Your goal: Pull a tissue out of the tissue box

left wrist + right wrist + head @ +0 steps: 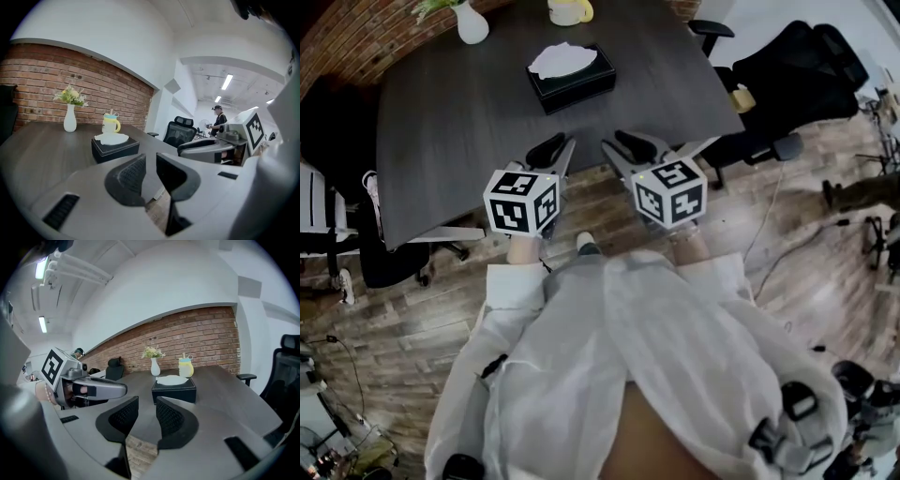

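**While the left tool [562, 142] and the right tool [614, 143] hang empty, the tissue box [574, 82] sits well ahead on the desk [441, 131]**

Where the person's white sleeves [511, 281] end, the two tools are held side by side, near each other. Their tips reach over the near edge of the dark desk, with wood-plank floor [581, 202] below. Each tool's own view shows its two jaws a narrow gap apart with nothing between them; only desk and floor show through. Farther on, well apart from both tools, the black tissue box stands on the desk. A white tissue [561, 59] sticks up from its top opening. Beyond the box, a yellow mug [569, 11] and a white vase [472, 22] of flowers stand near the far edge. Behind them is a brick wall [352, 37].
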Motion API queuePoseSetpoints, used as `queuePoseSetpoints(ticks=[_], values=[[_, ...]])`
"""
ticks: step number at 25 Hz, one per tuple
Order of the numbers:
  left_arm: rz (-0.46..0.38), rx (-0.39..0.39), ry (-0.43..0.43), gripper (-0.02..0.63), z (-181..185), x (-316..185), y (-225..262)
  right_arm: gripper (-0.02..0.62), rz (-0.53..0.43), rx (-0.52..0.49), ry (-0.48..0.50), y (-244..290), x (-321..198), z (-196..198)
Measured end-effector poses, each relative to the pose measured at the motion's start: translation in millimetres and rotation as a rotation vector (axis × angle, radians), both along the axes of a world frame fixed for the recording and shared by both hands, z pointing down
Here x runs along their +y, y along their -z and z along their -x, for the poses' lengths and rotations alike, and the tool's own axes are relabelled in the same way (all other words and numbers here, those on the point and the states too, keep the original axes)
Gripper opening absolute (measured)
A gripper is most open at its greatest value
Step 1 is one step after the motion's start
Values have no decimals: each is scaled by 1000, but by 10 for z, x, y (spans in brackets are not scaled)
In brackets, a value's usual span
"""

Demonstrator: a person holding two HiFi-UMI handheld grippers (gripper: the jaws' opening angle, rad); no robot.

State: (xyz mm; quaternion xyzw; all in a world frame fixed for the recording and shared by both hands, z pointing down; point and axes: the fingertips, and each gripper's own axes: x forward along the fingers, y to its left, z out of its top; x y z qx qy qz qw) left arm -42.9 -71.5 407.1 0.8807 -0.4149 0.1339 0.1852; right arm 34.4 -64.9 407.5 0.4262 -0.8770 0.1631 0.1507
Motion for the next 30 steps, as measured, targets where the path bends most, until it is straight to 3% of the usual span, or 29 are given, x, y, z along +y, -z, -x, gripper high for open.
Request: queuePoseSetpoints(ticks=[6,17,30], values=[[13,16,-68,66,34,-255,-54,115,21,-3,-4,-69,-262,161],[80,32,-35,66,201,-581,-312,114,91,39,1,-305,-621,151],[83,21,142,66,375,-1450,-291,114,67,27,174,-256,-1707,382]])
